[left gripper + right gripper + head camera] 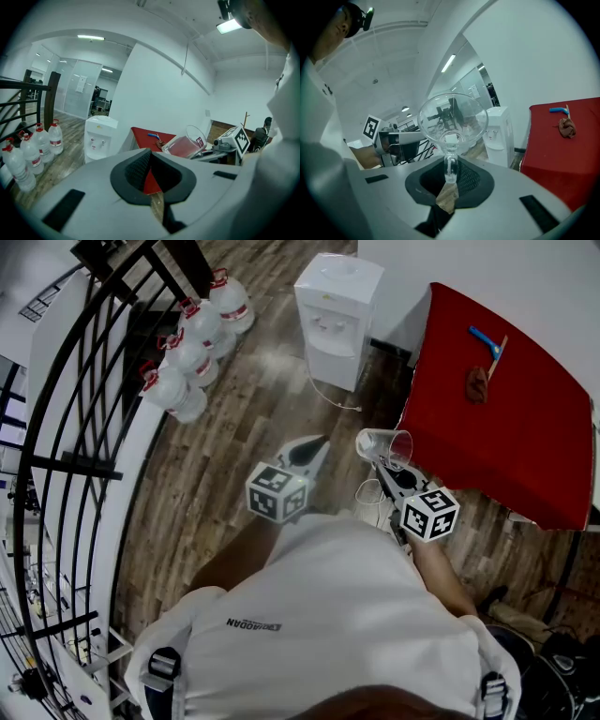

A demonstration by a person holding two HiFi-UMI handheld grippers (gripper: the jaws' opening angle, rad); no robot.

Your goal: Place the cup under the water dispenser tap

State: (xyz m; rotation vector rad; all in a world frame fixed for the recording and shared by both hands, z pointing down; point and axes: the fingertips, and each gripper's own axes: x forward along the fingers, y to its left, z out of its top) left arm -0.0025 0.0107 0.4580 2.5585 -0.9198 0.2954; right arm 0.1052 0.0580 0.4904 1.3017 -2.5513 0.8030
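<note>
So the wood floor between the person and the water dispenser is wide open, a straight run in. Red table crowds the right side, its near edge just beside the right gripper and the glass cup it clamps. Row of water jugs and the black railing hem in the left. A thin white cord lies on the floor near the dispenser's foot.

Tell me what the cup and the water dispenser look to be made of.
Cup: clear glass or hard clear plastic, I cannot tell which; glossy, and the room shows through its wall and handle. Water dispenser: white plastic casing by the look, smooth and matte, with even colour and rounded edges.
</note>
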